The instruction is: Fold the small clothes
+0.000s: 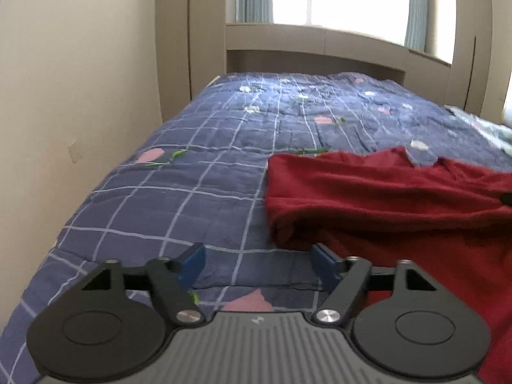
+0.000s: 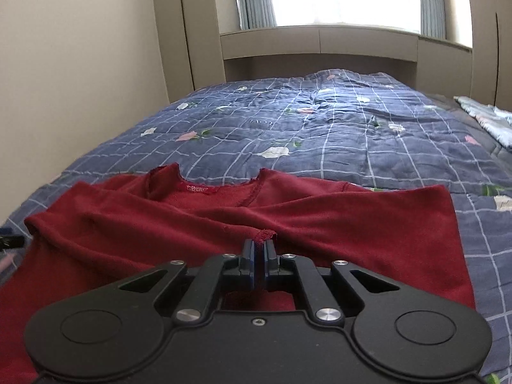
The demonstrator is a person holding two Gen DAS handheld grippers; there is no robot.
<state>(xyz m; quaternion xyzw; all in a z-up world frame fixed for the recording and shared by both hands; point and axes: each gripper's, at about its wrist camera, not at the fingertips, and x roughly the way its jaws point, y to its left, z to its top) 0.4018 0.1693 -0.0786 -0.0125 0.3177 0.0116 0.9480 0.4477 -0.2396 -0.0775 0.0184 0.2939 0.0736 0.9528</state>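
Observation:
A small dark red top [image 2: 320,224] lies spread on the blue checked quilt [image 2: 320,134], its neckline toward the headboard. My right gripper [image 2: 259,249] is shut on a hemmed edge of the red top, a bit of stitched fabric poking out between the blue pads. In the left wrist view the red top [image 1: 384,198] fills the right side, one layer folded over. My left gripper [image 1: 257,264] stands open just off the garment's left edge, above bare quilt [image 1: 192,166], with nothing between its blue fingers [image 1: 192,265].
A beige wall [image 1: 80,96] runs close along the bed's left side. A beige headboard shelf [image 2: 320,41] and a window stand at the far end. A pale patterned cloth [image 2: 489,121] lies at the bed's far right. The left gripper's tip [image 2: 11,240] shows at the right wrist view's left edge.

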